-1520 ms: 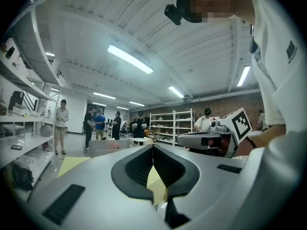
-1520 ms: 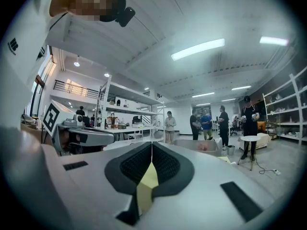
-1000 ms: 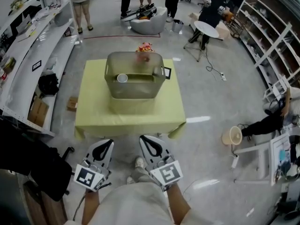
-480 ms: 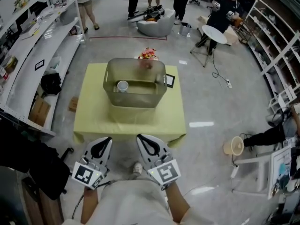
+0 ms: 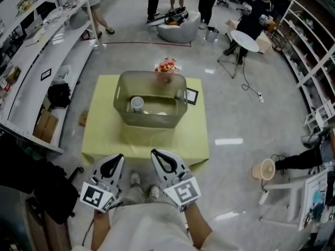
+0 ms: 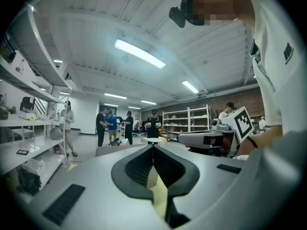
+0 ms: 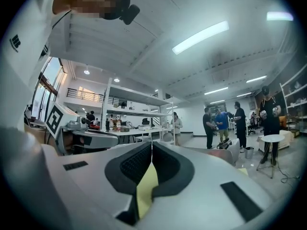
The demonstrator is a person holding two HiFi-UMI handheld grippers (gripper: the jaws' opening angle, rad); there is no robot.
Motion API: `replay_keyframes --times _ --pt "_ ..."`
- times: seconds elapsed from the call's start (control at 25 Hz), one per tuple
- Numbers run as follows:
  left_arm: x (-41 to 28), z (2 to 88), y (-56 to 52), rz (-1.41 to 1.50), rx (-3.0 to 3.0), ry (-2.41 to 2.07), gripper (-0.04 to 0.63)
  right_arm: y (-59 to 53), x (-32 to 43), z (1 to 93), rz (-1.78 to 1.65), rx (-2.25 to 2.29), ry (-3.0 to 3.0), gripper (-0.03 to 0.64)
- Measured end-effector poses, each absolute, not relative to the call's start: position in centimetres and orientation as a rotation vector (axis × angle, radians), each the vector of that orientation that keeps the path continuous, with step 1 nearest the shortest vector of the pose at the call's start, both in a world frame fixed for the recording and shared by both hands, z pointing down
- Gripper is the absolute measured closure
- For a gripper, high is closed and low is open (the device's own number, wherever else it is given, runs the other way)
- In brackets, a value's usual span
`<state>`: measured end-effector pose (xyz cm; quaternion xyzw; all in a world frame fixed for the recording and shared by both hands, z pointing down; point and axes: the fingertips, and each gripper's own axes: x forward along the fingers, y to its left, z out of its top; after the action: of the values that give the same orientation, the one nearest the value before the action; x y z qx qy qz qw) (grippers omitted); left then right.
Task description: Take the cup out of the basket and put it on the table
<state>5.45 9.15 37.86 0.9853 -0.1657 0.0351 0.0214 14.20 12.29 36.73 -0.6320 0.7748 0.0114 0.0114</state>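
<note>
Both claws are closed and hold nothing. The left claw (image 5: 116,160) and the right claw (image 5: 158,156) hang side by side at the near edge of the yellow-covered surface (image 5: 104,140), tips pointing level toward it. Each gripper view shows the jaws shut together, with only a sliver of yellow cloth visible behind them.

The cup (image 5: 137,103) stands upright, mouth up, inside the translucent basket (image 5: 152,120). It sits at the basket's 9 o'clock end, close to the left wall. From the left claw it lies at about 1 o'clock, and from the right claw at about 11 o'clock, so it falls almost on the line between the two. I would call neither claw clearly nearer.

The basket's near wall stands between both claws and the cup. As I judge it, a level reach would meet that wall, so the claw has to open, rise over the rim and come down on the cup from above. The bare cloth at the basket's 6 o'clock side looks like the handy spot to set it down.
</note>
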Motion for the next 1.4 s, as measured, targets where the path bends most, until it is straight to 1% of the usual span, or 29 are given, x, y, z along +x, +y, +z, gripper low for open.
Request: replay_keyframes --times 0.76,1.08,1.4 --pt "9.8 39.5 -2.5 0.122 3.079 -0.386 0.585 1.0 17.7 38.7 0.007 -2.078 2.395 0.606" --pt "10.4 39.3 -7.9 0.132 3.080 -0.299 0.585 -4.2 17.6 38.7 -0.010 -2.164 2.372 0.606" --pt "10.6 39.3 -12.1 0.074 3.068 -0.229 0.585 -8.2 17.2 38.4 0.020 -2.243 2.355 0.606"
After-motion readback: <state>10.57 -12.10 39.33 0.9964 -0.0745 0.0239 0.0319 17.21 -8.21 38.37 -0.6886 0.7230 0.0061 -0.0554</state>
